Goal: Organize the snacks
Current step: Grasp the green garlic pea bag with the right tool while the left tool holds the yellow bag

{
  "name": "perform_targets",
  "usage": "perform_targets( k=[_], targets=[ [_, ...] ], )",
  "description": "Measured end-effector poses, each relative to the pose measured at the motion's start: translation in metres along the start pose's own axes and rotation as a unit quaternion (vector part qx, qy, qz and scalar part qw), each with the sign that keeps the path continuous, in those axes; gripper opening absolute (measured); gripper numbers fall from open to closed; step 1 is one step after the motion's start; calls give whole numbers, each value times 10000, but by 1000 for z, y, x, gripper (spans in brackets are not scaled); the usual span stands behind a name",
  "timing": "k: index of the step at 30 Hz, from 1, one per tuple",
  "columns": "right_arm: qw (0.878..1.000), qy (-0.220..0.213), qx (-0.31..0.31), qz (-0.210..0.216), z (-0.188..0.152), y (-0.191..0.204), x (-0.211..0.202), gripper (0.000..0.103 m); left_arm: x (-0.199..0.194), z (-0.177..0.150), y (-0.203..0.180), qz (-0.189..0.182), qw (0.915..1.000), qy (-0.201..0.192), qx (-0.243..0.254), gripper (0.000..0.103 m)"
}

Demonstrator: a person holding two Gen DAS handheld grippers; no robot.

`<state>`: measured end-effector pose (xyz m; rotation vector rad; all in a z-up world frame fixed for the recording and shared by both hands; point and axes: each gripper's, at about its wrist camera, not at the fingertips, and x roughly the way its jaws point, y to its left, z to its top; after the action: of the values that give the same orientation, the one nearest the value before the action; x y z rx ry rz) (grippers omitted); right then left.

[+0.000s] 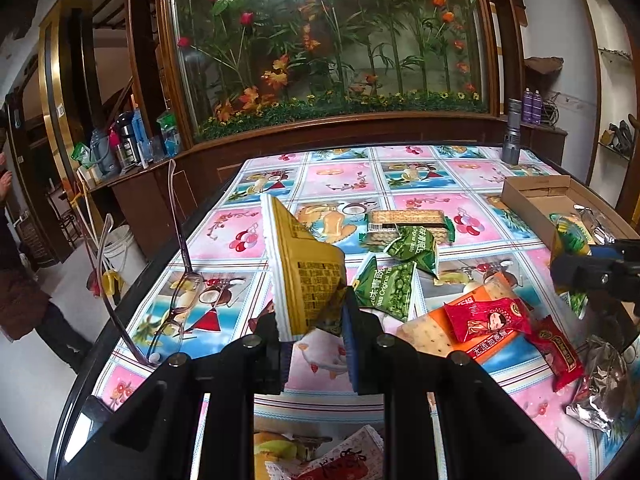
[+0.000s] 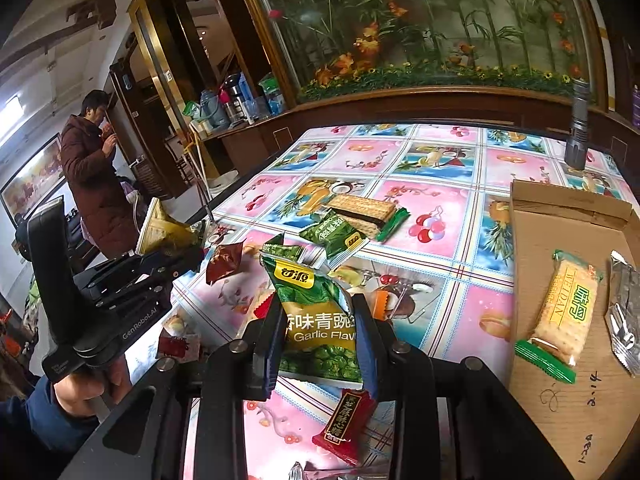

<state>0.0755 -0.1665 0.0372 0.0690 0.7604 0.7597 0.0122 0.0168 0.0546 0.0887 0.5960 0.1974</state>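
My left gripper (image 1: 314,330) is shut on a yellow snack packet (image 1: 304,268) and holds it upright above the table; it also shows in the right wrist view (image 2: 164,232). My right gripper (image 2: 320,344) is shut on a green garlic-pea packet (image 2: 316,312), lifted over the table. Loose on the patterned tablecloth (image 1: 340,176) lie green pea packets (image 1: 392,284), a wafer biscuit pack (image 1: 408,224), red candy packets (image 1: 486,318) and an orange cracker pack (image 1: 432,332). A cardboard box (image 2: 560,232) at right holds a cracker pack (image 2: 564,312) and a silver packet (image 2: 624,312).
Eyeglasses (image 1: 176,296) lie at the table's left edge. A grey flashlight (image 2: 578,128) stands at the far right. A person in a brown coat (image 2: 92,176) stands to the left. A silver packet (image 1: 600,384) lies at the near right. A planter wall is behind the table.
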Motion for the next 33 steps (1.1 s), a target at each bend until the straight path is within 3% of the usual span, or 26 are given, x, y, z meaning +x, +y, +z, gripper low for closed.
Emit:
perform_targets(
  k=[33],
  targets=[
    [9981, -296, 441, -324, 3, -23, -12, 35, 2, 0, 0, -73, 10000, 34, -17, 21]
  ],
)
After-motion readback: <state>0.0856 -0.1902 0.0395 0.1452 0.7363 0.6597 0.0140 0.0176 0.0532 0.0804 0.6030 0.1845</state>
